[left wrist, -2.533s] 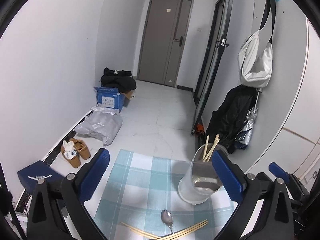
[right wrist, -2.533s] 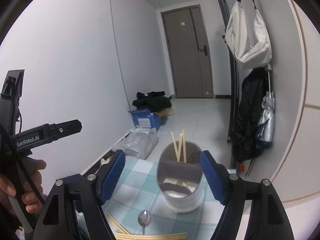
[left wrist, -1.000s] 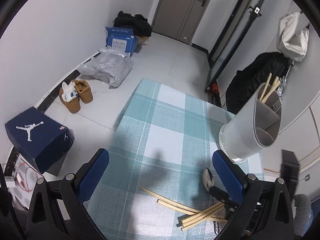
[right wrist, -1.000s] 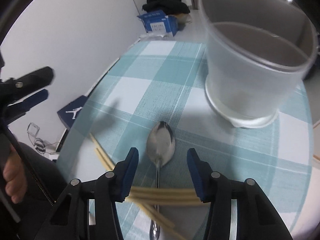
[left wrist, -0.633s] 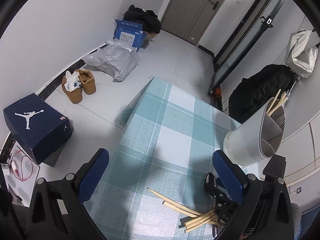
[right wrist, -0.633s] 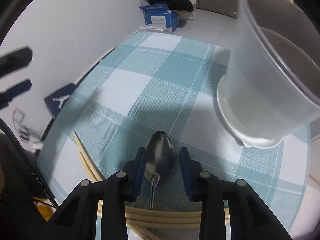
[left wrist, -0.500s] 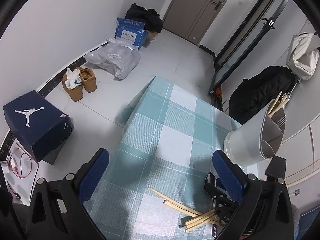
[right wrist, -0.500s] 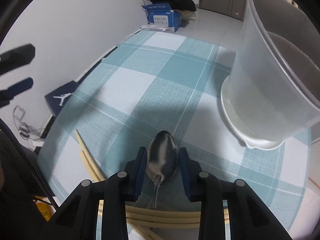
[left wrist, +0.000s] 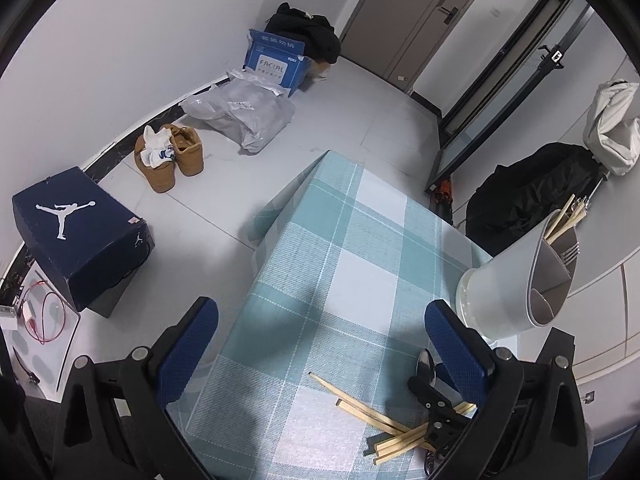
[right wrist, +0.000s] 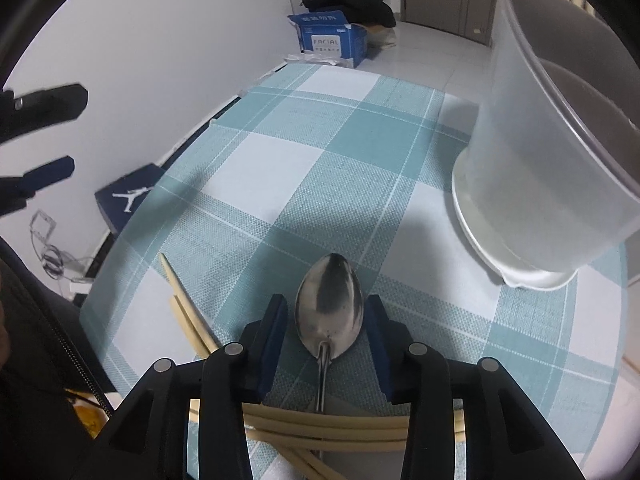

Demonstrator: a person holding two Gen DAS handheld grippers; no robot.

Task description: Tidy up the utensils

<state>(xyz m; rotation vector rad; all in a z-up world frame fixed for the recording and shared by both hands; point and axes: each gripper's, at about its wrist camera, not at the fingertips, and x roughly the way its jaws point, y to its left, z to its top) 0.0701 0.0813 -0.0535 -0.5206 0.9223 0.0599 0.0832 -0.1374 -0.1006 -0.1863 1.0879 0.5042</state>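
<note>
A steel spoon (right wrist: 330, 308) lies on the teal checked tablecloth (right wrist: 280, 172), its handle running back across a pile of wooden chopsticks (right wrist: 320, 426). My right gripper (right wrist: 327, 300) straddles the spoon's bowl; its jaws are opening, with a thin gap showing on each side of the bowl. The white utensil holder (right wrist: 540, 160) stands close at the right and holds chopsticks and a fork (left wrist: 570, 250). My left gripper (left wrist: 320, 324) hangs open over the table's left edge with nothing between its fingers. In the left wrist view the spoon (left wrist: 425, 362) and chopsticks (left wrist: 384, 424) lie at the bottom right.
On the floor left of the table are a dark blue shoe box (left wrist: 80, 236), tan shoes (left wrist: 168, 156), a grey plastic bag (left wrist: 244, 112) and a blue carton (left wrist: 276, 64). A black coat (left wrist: 528, 196) hangs behind the holder.
My right gripper has come down close over the spoon and its jaws have narrowed around the bowl, then eased apart a little. The left gripper has drifted slightly and stays open.
</note>
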